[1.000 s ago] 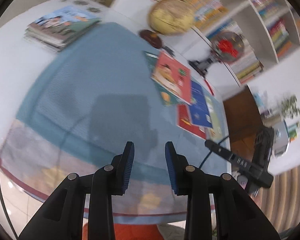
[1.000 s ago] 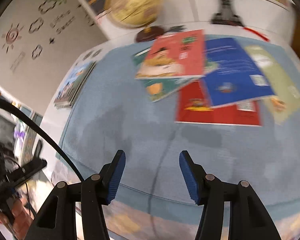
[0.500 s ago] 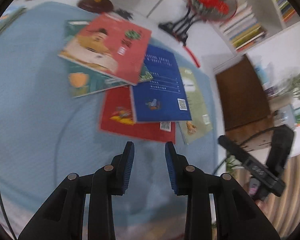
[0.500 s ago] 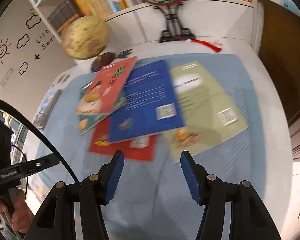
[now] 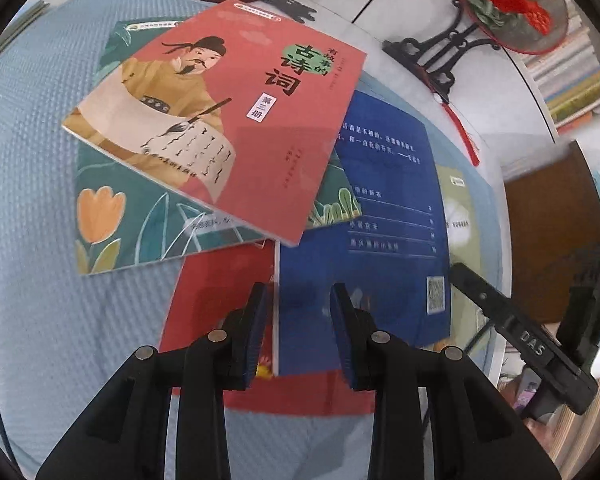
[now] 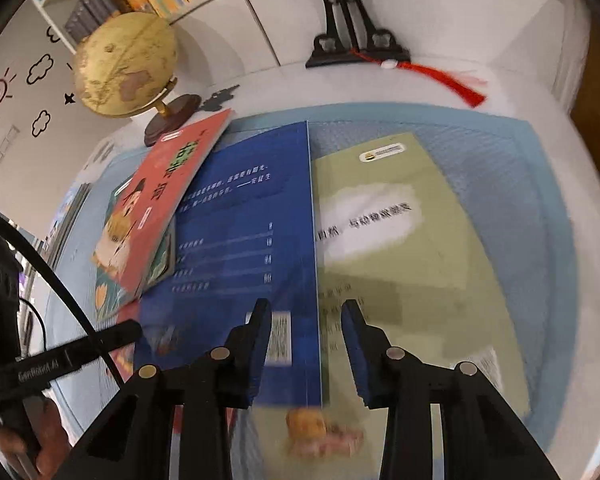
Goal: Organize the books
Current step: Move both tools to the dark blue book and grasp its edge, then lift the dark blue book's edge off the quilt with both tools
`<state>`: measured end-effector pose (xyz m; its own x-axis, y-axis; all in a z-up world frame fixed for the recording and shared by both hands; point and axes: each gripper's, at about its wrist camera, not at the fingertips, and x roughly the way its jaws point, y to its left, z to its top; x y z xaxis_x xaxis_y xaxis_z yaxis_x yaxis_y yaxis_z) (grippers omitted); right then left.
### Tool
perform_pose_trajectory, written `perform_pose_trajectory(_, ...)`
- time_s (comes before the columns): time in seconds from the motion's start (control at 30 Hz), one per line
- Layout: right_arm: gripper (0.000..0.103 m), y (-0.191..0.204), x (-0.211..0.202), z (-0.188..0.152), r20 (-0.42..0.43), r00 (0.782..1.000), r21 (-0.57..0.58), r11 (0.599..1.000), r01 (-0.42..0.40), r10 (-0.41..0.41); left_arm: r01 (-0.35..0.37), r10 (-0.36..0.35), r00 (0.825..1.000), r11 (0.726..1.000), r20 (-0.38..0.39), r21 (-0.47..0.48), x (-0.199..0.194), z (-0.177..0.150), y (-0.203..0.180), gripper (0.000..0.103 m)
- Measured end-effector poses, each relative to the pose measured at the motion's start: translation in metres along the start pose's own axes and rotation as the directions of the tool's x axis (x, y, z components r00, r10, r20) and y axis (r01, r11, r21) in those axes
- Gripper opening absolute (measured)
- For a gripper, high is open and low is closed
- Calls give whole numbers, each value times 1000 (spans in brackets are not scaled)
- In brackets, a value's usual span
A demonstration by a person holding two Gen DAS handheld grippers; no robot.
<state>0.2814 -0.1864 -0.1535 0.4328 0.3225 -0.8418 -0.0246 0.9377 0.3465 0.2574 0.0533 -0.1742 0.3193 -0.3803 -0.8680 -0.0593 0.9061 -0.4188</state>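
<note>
My right gripper (image 6: pixel 302 340) hangs over the near edge of the glossy blue paperback (image 6: pixel 244 248), straddling its right edge where it overlaps the pale green paperback (image 6: pixel 400 264). Its jaws are closing, with nothing pinched between them that I can see. My left gripper (image 5: pixel 298 330) has its jaws partly open and empty, above the blue paperback's left edge and the red paperback (image 5: pixel 216 312) under it.

Risks: the books fan over each other on the light blue textured mat (image 5: pixel 28 200), so a grab at an edge could, I think, catch two covers or slide the pile. Glossy thin covers may slip from the pads. Both grippers aim at the same book and could collide.

Farther off, the salmon-red paperback with a painted scholar (image 5: pixel 220 116) lies on a teal floral book (image 5: pixel 112 208).

Writing: the salmon cover reads 有故事的古诗词, 第三册. QR code on the blue cover; its text is too small to read. "DAS" on the right tool in the left view, "GenRobot.AI" on the left tool in the right view.

Beyond: tan globe on a wooden base (image 6: pixel 128 64).
</note>
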Motion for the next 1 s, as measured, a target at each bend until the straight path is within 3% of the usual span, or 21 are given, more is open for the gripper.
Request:
perform_pose_trajectory(0.1, 36, 5, 5, 5, 10, 1000, -39, 999, -9, 9, 3, -3, 1000, 1000, 1, -2, 1, 2, -3, 29)
perform_pose_trajectory(0.33, 37, -5, -9, -14, -14, 1000, -52, 999, 5, -5, 19, -12, 998, 994, -69, 109, 2, -13, -18, 29)
perform_pose_trajectory(0.6, 39, -29, -51, -89, -64, 997, -36, 998, 46, -48, 96, -62, 980, 979, -187, 180, -7, -93, -32, 29)
perform_pose_trajectory(0.73, 39, -38, -63, -124, -96, 995, -16, 1000, 10, -12, 102, -71, 980, 981, -184, 167, -15, -117, -26, 29)
perform_pose_trajectory(0.87, 38, -38, -66, -127, -62, 997, -38, 999, 36, -38, 93, -74, 984, 989, -159, 115, -16, -121, -18, 29)
perform_pose_trajectory(1.0, 43, -30, -61, -127, -20, 998, -73, 996, 58, -59, 72, -51, 989, 987, -142, 144, -13, -120, -25, 29)
